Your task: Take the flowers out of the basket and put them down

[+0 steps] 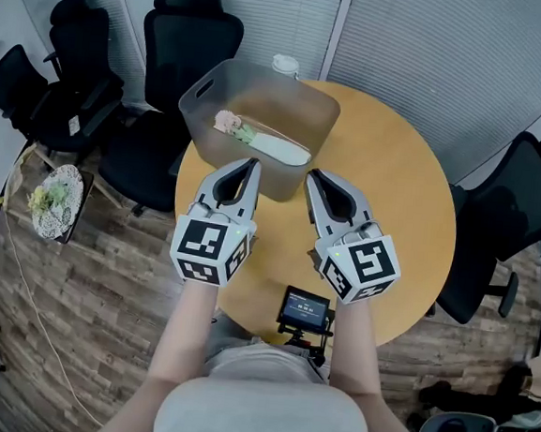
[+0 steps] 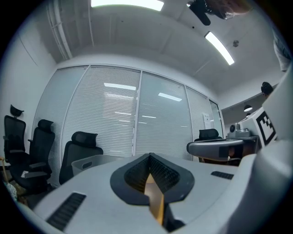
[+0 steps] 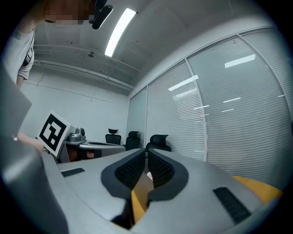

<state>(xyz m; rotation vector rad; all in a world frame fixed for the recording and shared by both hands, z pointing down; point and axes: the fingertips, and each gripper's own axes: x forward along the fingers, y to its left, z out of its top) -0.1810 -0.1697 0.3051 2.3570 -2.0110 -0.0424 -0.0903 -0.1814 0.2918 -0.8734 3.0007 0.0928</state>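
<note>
Left tool [image 1: 250, 164], right tool [image 1: 313, 175] both pressed together, empty, close to basket [image 1: 276, 179] wall; flowers [image 1: 230, 122] lie inside basket, 12 o'clock of left tool; risks: shut tips shove basket off tabletop [image 1: 394, 202] edge at 11 o'clock; pinching bloom crushes it.

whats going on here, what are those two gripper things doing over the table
A person holds two tools above a round wooden table. The left hand-held gripper and the right hand-held gripper are both shut and empty, pointing toward a grey basket. The flowers lie inside the basket, not yet picked up.
</note>
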